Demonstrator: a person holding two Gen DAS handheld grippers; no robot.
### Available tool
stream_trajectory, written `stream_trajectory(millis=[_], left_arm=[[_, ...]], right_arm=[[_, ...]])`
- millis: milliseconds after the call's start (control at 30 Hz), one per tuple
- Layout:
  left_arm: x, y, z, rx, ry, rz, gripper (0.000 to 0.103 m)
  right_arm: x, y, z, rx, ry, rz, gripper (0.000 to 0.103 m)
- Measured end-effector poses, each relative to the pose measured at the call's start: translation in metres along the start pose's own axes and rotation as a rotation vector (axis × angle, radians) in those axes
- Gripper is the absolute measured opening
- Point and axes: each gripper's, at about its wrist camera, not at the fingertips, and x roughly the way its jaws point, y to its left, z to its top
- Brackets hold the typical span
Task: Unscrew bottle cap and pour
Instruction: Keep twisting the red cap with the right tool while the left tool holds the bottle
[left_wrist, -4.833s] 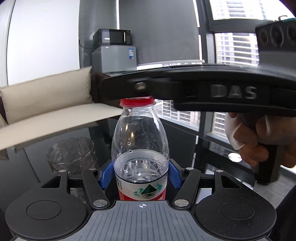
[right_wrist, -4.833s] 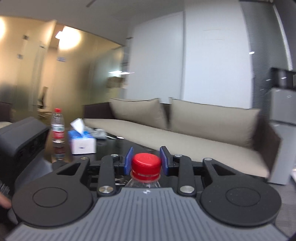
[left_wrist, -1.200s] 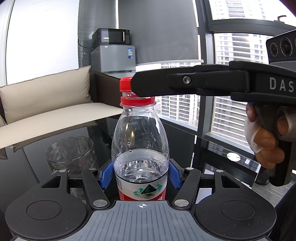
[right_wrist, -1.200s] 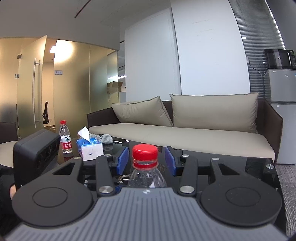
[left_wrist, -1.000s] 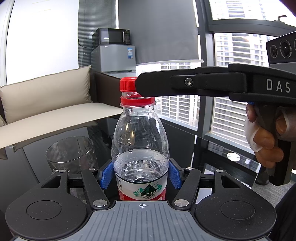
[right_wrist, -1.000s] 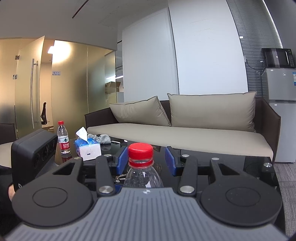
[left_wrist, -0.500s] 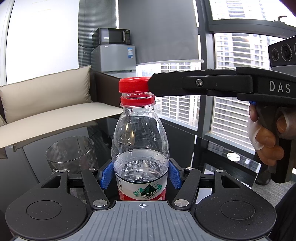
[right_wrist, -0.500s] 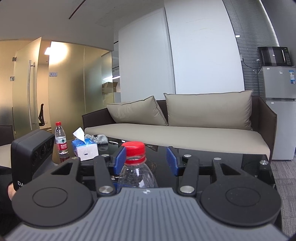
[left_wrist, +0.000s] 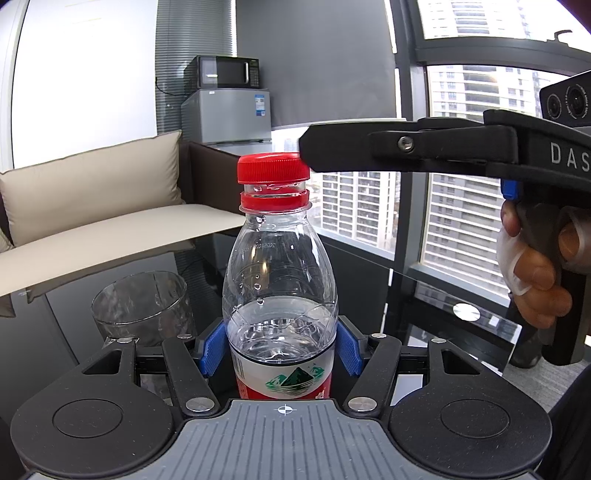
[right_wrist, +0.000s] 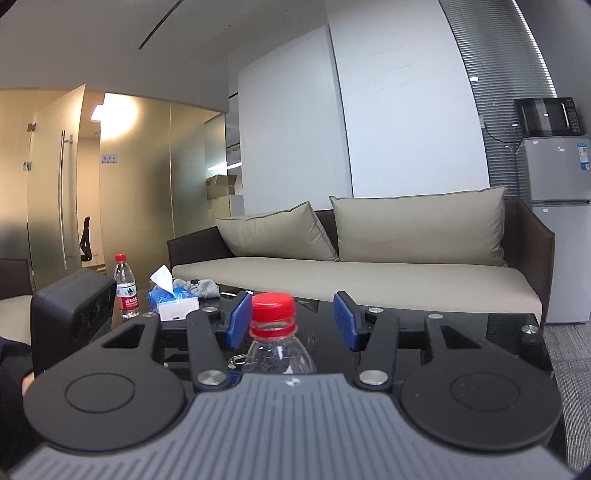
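Observation:
A clear water bottle (left_wrist: 279, 295) with a red label stands upright, half full. My left gripper (left_wrist: 279, 349) is shut on its lower body. Its red cap (left_wrist: 273, 172) sits raised above the red ring, with bare thread showing between them. My right gripper (right_wrist: 291, 320) is open, its blue pads apart on either side of the cap (right_wrist: 273, 307), not touching it. In the left wrist view the right gripper's fingertips (left_wrist: 310, 153) lie level with the cap, just to its right. An empty glass (left_wrist: 142, 304) stands left of the bottle.
The dark glass table (right_wrist: 461, 325) carries a tissue box (right_wrist: 173, 303), a second bottle (right_wrist: 125, 286) and a grey cloth (right_wrist: 201, 286) at its far left. A beige sofa (right_wrist: 369, 273) stands behind. A fridge with a microwave (left_wrist: 225, 107) stands at the back.
My right gripper has opened and drawn back to the right, off the cap. The cap now stands higher on the neck than 4.8 s ago. The left gripper and bottle have not moved.

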Motion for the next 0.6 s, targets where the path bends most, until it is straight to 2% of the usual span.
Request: stream_trajectory(millis=[600], left_arm=[[0.003, -0.002, -0.002, 0.003, 0.0, 0.001, 0.058]], right_arm=[[0.017, 0.017, -0.001, -0.063, 0.018, -0.009, 0.051]])
